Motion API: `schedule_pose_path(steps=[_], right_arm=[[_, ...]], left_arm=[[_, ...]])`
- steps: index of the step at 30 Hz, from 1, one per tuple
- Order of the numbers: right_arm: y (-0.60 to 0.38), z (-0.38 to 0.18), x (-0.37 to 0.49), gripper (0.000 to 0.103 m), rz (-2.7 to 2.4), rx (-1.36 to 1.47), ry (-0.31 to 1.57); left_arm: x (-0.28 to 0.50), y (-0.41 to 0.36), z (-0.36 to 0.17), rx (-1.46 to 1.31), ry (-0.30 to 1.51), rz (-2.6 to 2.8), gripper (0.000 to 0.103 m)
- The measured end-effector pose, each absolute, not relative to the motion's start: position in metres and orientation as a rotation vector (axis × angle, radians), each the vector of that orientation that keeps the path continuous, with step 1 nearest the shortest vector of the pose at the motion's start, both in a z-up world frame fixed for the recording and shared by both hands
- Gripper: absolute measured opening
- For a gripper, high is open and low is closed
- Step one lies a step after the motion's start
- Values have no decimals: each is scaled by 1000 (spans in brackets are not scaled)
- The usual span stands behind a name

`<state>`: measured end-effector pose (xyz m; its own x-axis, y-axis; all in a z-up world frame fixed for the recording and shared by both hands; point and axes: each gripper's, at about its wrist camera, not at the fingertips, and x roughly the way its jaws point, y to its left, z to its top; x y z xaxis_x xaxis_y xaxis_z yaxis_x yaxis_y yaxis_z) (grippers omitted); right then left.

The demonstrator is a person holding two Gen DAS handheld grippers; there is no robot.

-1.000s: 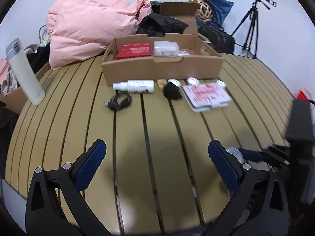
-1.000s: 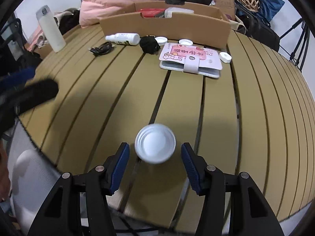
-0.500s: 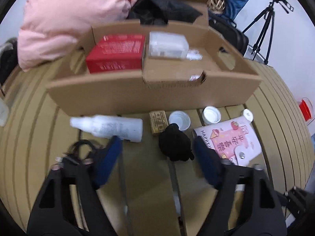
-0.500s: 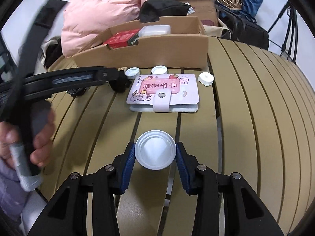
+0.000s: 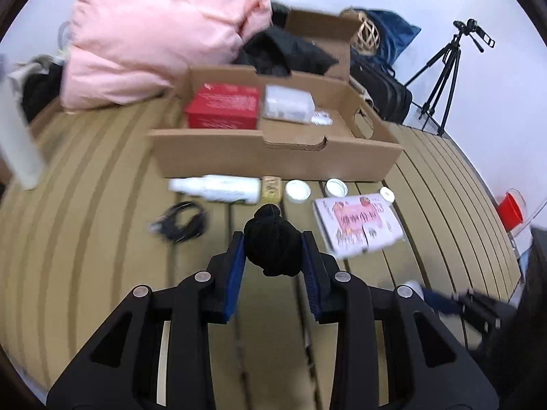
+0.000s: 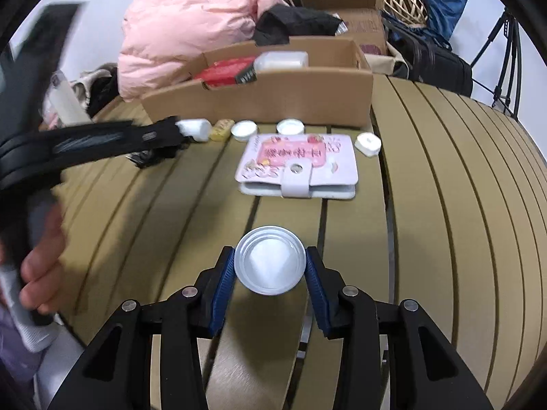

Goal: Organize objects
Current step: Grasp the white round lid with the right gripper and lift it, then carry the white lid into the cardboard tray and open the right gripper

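My left gripper (image 5: 273, 256) is shut on a black bundled cloth (image 5: 273, 249) above the slatted table. My right gripper (image 6: 270, 266) is shut on a round white lid (image 6: 270, 259), held over the table's near part. A cardboard tray (image 5: 273, 157) at the back holds a red box (image 5: 222, 109) and a clear plastic box (image 5: 289, 106). In front of it lie a white spray bottle (image 5: 218, 188), a black cable (image 5: 181, 223), a small yellow packet (image 5: 271, 188), two white caps (image 5: 297, 190) and a pink wallet (image 5: 359, 223). The wallet also shows in the right wrist view (image 6: 297, 164).
A pink jacket (image 5: 147, 51) and black bags are heaped behind the tray. A white tumbler (image 5: 17, 143) stands at the table's left edge. A tripod (image 5: 444, 68) stands at the right, and a red cup (image 5: 509, 210) is off the table's right edge.
My left gripper reached forward to the black cloth, closed on it and pulled back with it. My right gripper closed on the white lid and moved toward the wallet.
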<state>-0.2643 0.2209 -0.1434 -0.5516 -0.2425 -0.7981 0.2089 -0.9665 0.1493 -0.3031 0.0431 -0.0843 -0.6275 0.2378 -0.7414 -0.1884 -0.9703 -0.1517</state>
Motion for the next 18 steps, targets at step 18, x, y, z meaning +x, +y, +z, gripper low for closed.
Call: schedule_pose_path(steps=[18], right_arm=[[229,-73,-179,44,-2574,1208,8]], left_arm=[[-212,-5,-56,-1275,-126,2656,29]])
